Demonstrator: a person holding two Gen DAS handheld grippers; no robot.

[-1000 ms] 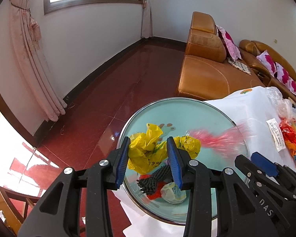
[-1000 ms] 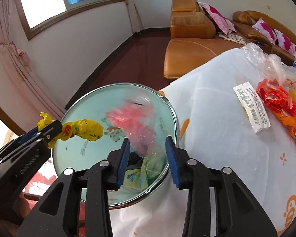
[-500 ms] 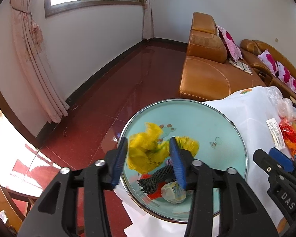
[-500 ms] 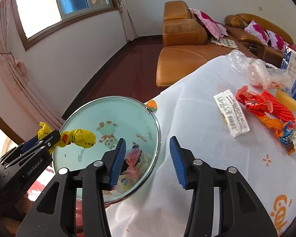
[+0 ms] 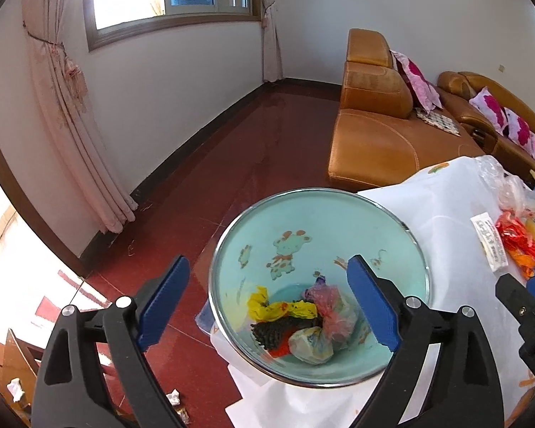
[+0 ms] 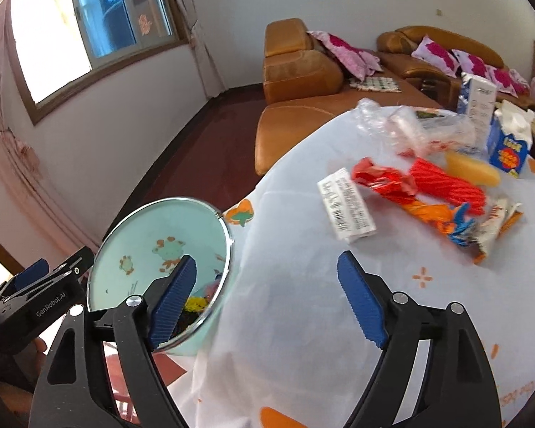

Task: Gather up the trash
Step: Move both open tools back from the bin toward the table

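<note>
A pale green trash bin [image 5: 339,210] with a metal rim stands beside the table; it also shows in the right wrist view [image 6: 142,235]. Inside lie a yellow wrapper [image 5: 278,306], a pink plastic bag [image 5: 333,312], a black mesh piece [image 5: 271,331] and a crumpled pale bag [image 5: 310,347]. My left gripper [image 5: 267,303] is open and empty above the bin. My right gripper [image 6: 267,296] is open and empty over the table's white cloth [image 6: 303,321]. On the table lie a white barcode label [image 6: 346,210], red wrappers [image 6: 417,182] and an orange wrapper [image 6: 435,217].
A clear plastic bag [image 6: 403,125], a yellow piece [image 6: 470,169] and blue-white cartons [image 6: 510,142] sit at the table's far side. An orange leather sofa [image 5: 371,135] stands behind. Red tiled floor [image 5: 214,164] lies left of the bin, with paper scraps [image 5: 173,397].
My left gripper opened and the yellow wrapper dropped into the bin. The pink bag from my right gripper fell in too. My right gripper opened wider and swung right over the table.
</note>
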